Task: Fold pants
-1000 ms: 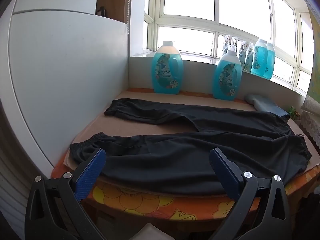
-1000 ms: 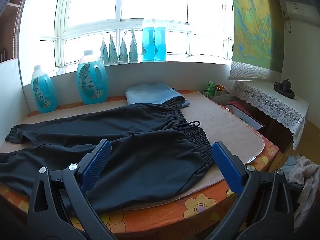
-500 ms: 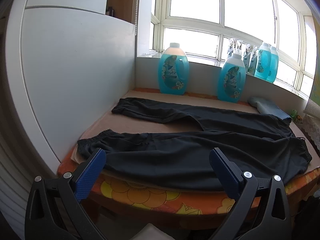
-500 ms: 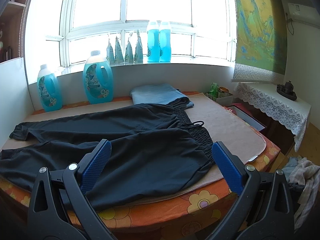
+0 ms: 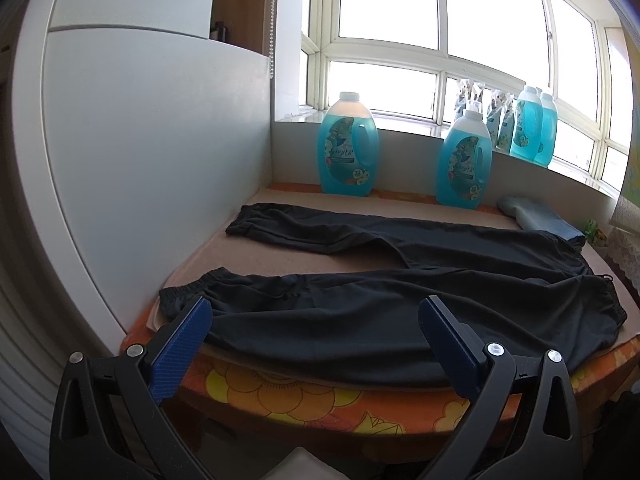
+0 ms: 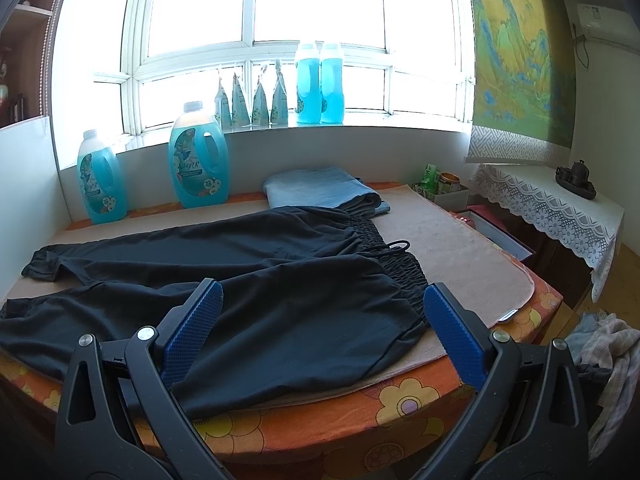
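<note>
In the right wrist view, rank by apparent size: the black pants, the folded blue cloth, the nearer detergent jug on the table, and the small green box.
1. black pants, by far the largest
2. folded blue cloth
3. nearer detergent jug
4. small green box

Cloth and jug cover similar areas; the cloth's edge is unsure.

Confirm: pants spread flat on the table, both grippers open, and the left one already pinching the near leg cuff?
Not pinching. In the left wrist view the left gripper is open short of the pants, touching nothing. The right gripper is open too, pants flat.
</note>
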The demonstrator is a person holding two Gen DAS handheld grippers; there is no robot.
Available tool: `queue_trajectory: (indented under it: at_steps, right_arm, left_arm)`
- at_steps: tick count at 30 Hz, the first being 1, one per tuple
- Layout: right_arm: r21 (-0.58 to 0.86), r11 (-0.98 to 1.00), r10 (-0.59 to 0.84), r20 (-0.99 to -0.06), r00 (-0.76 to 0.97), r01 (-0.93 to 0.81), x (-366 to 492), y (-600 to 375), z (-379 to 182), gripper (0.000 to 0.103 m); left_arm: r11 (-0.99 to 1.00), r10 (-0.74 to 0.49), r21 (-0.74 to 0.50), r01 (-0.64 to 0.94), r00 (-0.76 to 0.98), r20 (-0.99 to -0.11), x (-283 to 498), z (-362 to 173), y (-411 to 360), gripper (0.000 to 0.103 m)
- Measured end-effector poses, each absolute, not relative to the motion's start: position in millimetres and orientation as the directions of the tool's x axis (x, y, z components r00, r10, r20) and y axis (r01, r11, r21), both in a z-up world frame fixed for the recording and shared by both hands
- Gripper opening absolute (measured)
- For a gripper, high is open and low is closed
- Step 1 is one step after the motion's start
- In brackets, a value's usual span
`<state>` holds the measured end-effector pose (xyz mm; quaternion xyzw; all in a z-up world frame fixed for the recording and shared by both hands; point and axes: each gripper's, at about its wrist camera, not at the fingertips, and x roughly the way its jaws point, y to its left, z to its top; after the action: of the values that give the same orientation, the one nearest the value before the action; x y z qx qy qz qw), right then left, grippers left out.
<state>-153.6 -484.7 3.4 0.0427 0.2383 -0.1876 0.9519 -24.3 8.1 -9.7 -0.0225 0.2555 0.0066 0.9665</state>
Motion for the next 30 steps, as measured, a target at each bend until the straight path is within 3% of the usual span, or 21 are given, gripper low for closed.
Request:
queue_trajectory:
  at_steps: [30]
  right_arm:
    - [-0.003,0.927,-0.332,-0.475,0.815,0.376,-152.1,-487.2,1.1,0.102]
  left_arm:
    - [1.0,-0.004,-0.027,-0.01,0.874,-0.487,-17.6,-6.4,-1.0,0.102]
